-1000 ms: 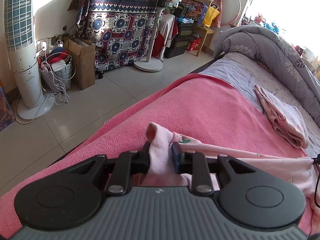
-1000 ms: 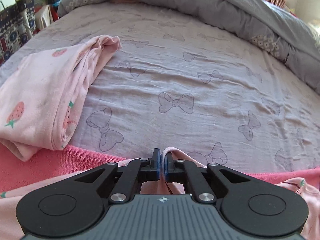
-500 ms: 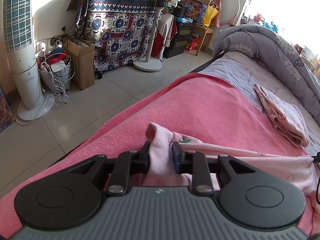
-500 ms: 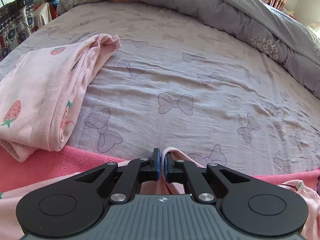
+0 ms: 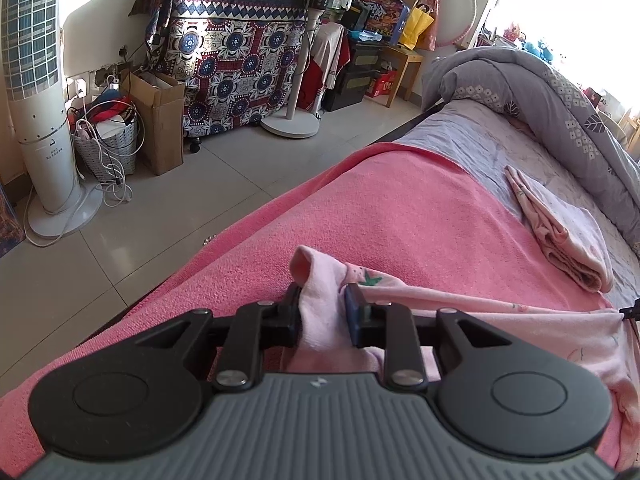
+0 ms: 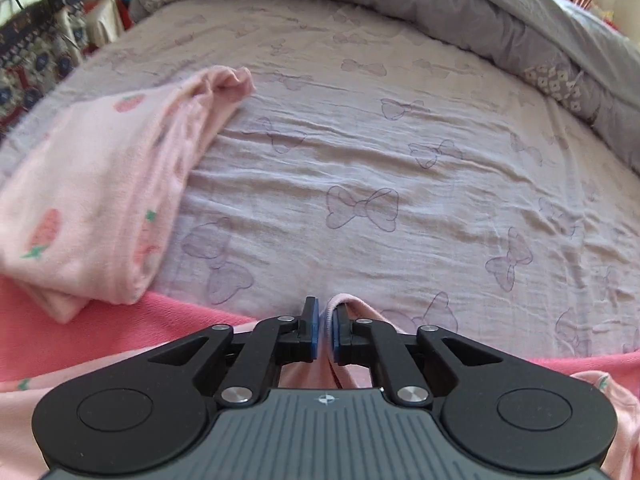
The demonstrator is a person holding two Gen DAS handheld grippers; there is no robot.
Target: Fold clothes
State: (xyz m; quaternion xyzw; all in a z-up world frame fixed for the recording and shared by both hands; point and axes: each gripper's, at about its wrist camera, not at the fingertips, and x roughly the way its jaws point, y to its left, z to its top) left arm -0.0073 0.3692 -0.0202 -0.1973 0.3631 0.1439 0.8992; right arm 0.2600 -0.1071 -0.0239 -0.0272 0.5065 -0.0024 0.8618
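Lower centre of both views: your left claw (image 5: 323, 307) gripped the pink garment (image 5: 500, 320) bunched on the bed (image 6: 400, 160). Your right claw (image 6: 324, 330) had just been opening, hem between, pads apart. Risk: released corner slumping, fold skewing.

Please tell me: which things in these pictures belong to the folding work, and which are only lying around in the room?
Part of the job:
- pink garment, bunched between the left gripper pads
- right gripper, jaws just opening, garment edge between them
- folded pink strawberry garment
- pink blanket, the work surface

Just lying about:
- grey duvet
- tower fan
- cardboard box
- laundry basket
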